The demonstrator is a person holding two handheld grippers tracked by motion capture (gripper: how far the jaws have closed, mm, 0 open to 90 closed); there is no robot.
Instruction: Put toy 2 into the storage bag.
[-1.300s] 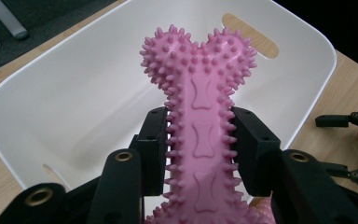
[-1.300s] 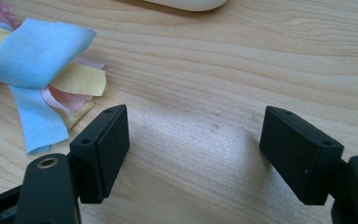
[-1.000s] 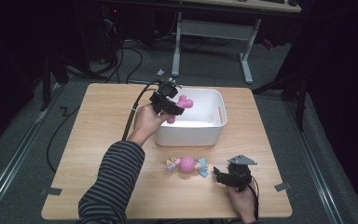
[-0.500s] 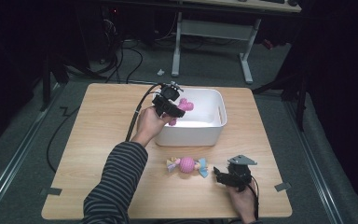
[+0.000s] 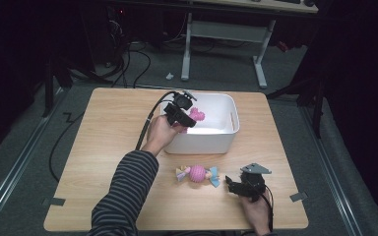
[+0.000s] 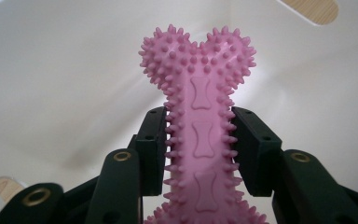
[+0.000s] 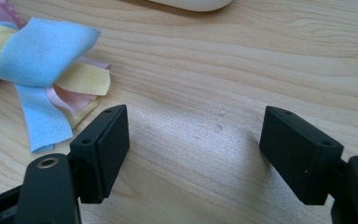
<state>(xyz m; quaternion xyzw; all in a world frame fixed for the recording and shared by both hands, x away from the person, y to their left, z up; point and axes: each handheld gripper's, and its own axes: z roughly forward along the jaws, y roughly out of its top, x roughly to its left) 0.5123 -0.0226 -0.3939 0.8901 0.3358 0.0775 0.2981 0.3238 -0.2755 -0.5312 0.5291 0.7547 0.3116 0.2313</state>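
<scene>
The left gripper (image 5: pixel 186 117) is clamped on a pink spiky bone-shaped toy (image 6: pixel 200 135), its two black pads pressed against the toy's narrow shaft from either side, as the left gripper view shows; the toy's lobed, heart-like end points away from the camera toward the pale inner wall of a white tub (image 5: pixel 226 142). In the high view that gripper hangs over the near left rim of the tub, with the pink end of the toy reaching over the inside of it, above the floor; whether the toy touches the floor or wall of the tub I cannot tell. The hand holding it comes from a striped sleeve (image 5: pixel 123 191) that stretches up from the bottom edge over the wooden bench (image 5: pixel 108 128), and a black cable (image 5: pixel 147 123) loops away from the gripper to the left. The tub stands toward the far middle of the bench. Nearer the person, just in front of the tub, lies a second toy (image 5: pixel 197 174), a pink ball with blue, yellow and pale pink cloth strips tied at both ends, flat on the bench. The right gripper (image 5: pixel 234 185) sits low near the bench's near right part, just beside that cloth toy's right end but apart from it; its jaws stand wide with bare wood between them, and in the right gripper view the blue and yellow strips lie beyond and to the left of its left pad (image 7: pixel 103 149)
</scene>
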